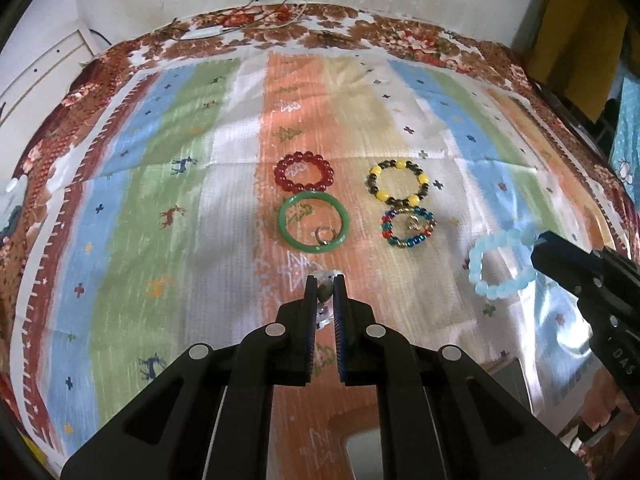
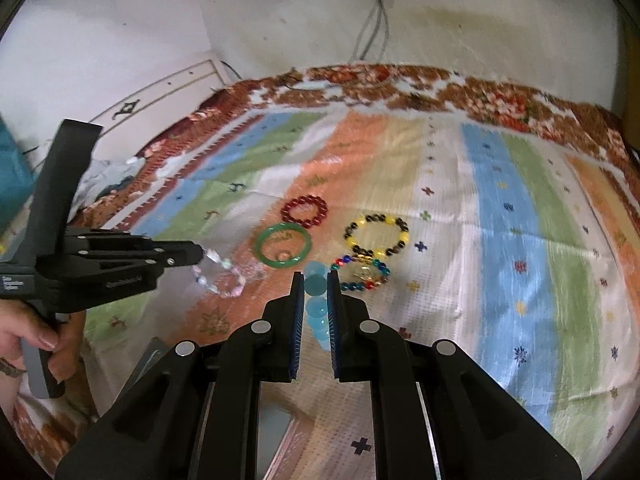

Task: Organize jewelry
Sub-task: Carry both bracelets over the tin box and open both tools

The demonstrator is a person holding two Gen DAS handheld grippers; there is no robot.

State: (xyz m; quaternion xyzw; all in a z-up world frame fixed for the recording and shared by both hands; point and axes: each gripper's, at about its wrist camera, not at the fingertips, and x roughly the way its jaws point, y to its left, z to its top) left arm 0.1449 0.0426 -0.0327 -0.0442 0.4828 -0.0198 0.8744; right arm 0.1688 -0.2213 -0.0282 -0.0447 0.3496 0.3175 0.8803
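Surface: a bed covered with a striped cloth (image 1: 192,184), pastel bands running away from me, a brown floral border at the far edge.

Left gripper (image 1: 324,284): my left gripper was pinched on a pale, clear-beaded bracelet (image 2: 224,280). In the left wrist view only a few beads showed between the jaws. In the right wrist view the rest of the loop hung from the tip, blurred, low over the orange band; I could not tell whether it touched the cloth.

Laid-out column on the left: a red bead bracelet (image 1: 305,171) lay farther away, with a green bangle (image 1: 314,222) nearer and just beside it. A small ring (image 1: 323,236) sat inside the bangle.

Laid-out column on the right: a yellow and dark bead bracelet (image 1: 399,181) lay farther away, with a multicoloured bead bracelet (image 1: 407,227) nearer.

Key relation: the green bangle lay straight ahead of my left gripper, near it. As I judged it, the free spot below the bangle would continue that column, and the left side was the nearer one for it.

Right gripper (image 2: 315,284): my right gripper was pinched on a light blue bead bracelet (image 1: 502,268), lifted, its loop hanging to the right of the multicoloured one.

Likely next place on the right: I judged it to be below the multicoloured bracelet.
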